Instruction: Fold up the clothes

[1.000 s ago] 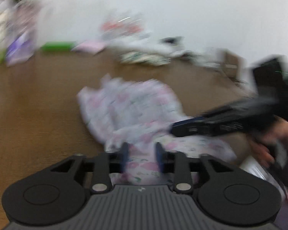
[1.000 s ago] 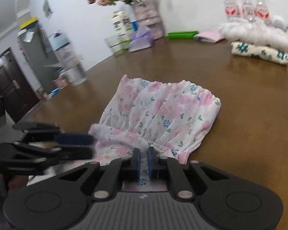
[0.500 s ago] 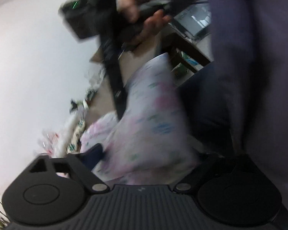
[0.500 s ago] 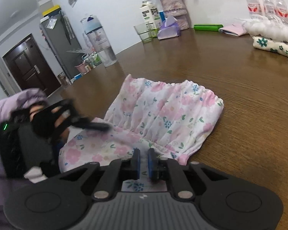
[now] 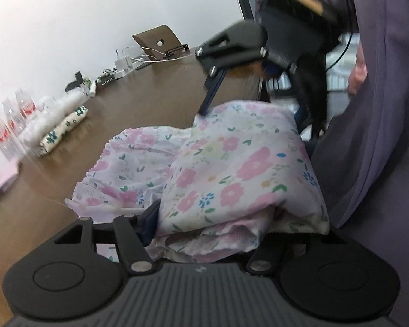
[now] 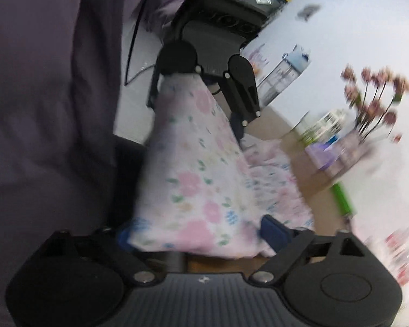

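Note:
A white garment with pink flowers (image 5: 231, 169) lies partly on the brown table (image 5: 155, 95) and is stretched taut between both grippers, lifted at the near edge. My left gripper (image 5: 212, 226) has its jaws wide apart with a thick bunch of the cloth between them. My right gripper (image 6: 201, 234) also stands wide, with the cloth's edge (image 6: 193, 190) between its fingers. The right gripper shows in the left wrist view (image 5: 204, 111) at the cloth's far corner; the left gripper shows in the right wrist view (image 6: 199, 100).
A folded floral cloth and white fluffy item (image 5: 60, 120) lie at the far left by water bottles (image 5: 11, 117). Chargers and a stand (image 5: 158, 43) sit by the wall. A flower vase (image 6: 373, 114) and tissue box (image 6: 332, 155) stand on the table. The person's purple jacket (image 5: 381, 136) is close.
Both grippers opened wide from shut and swung round to face each other; the garment's near part was lifted off the table and now hangs stretched between them.

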Motion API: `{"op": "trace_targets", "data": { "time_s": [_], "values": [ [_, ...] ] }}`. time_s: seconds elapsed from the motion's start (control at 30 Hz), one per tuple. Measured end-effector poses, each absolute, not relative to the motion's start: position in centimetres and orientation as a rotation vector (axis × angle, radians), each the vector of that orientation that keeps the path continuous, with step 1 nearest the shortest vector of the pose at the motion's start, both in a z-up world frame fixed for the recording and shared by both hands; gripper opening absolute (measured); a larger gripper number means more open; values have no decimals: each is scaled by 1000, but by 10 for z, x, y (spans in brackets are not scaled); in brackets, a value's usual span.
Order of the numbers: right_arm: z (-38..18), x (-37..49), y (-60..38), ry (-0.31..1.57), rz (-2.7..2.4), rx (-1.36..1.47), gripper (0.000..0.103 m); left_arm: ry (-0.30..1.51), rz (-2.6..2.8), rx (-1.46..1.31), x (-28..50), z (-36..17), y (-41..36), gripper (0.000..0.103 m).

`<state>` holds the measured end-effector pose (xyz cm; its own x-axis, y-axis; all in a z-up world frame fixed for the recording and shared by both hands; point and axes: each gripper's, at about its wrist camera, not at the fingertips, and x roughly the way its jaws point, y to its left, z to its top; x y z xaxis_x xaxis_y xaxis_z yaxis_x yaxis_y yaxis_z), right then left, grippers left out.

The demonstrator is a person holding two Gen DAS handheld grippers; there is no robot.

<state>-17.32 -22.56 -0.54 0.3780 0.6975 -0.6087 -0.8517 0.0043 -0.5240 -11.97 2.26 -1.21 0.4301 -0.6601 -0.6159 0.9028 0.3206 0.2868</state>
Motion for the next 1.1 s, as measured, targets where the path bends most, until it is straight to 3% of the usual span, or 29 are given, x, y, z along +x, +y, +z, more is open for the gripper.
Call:
{"op": "trace_targets", "data": {
  "time_s": [0.07,0.23,0.4,0.5,0.67,0.83,0.9,1.1],
  "values": [
    [-8,-164,-220,203,1247,-977,75,428,-1085,653,-119,-14,24,64],
    [31,-99,-223,588,1444,-538,71,425,-1128,572,-113,-6,39,65],
    [38,-11,-242,962,1489,27,70,593,-1199,89,-64,11,68,65],
    [23,22,-258,1052,1411,320,72,771,-1135,-282,-31,-3,85,65],
    [5,38,-271,1085,1210,566,73,856,-887,-666,-15,-23,108,67],
    [9,38,-264,1069,1060,645,73,667,-692,-538,-46,-8,114,101],
    [20,31,-263,1018,1022,584,77,586,-609,-447,-63,4,115,103],
    [35,3,-274,815,908,398,86,772,-503,-521,-65,5,111,103]
  ]
}}
